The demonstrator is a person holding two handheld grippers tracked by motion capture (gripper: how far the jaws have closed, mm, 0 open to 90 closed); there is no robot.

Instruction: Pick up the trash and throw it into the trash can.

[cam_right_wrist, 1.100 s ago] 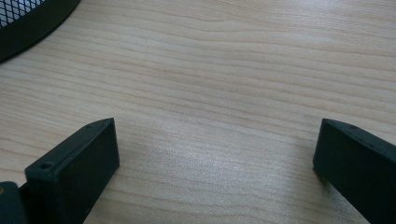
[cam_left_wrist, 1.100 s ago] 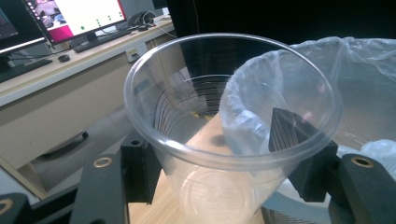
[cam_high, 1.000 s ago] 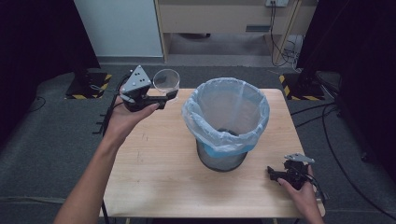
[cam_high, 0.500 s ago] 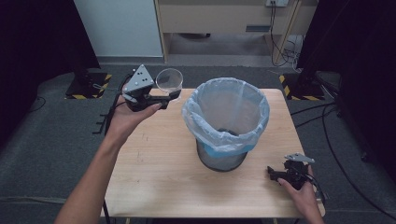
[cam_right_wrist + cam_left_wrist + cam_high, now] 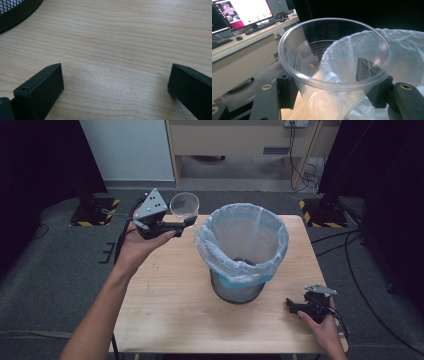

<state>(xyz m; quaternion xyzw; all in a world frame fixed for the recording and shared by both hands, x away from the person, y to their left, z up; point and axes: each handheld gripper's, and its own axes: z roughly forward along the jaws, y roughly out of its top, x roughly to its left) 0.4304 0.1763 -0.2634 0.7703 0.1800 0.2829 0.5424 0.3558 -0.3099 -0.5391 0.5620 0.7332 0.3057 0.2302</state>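
A clear plastic cup (image 5: 184, 205) is held upright above the table's far left corner, with my left gripper (image 5: 187, 221) shut on its sides. In the left gripper view the cup (image 5: 332, 72) sits between the two black jaws, its open mouth up, close to the bin's liner (image 5: 409, 57). A wire-mesh waste bin (image 5: 241, 247) lined with a pale blue plastic bag stands at the table's middle, to the right of the cup. My right gripper (image 5: 292, 306) rests low on the table near the front right corner, open with nothing between its fingers (image 5: 40, 92).
The wooden table (image 5: 170, 305) stands on grey carpet. Behind it are a wooden desk (image 5: 240, 140) and trailing cables (image 5: 305, 175). The bin's dark mesh base (image 5: 15, 10) lies to the left of the right gripper. A monitor and keyboard (image 5: 242, 15) sit on a desk farther off.
My left gripper has carried the cup slightly right and a little higher, closer to the bin's rim. The right gripper has stayed put.
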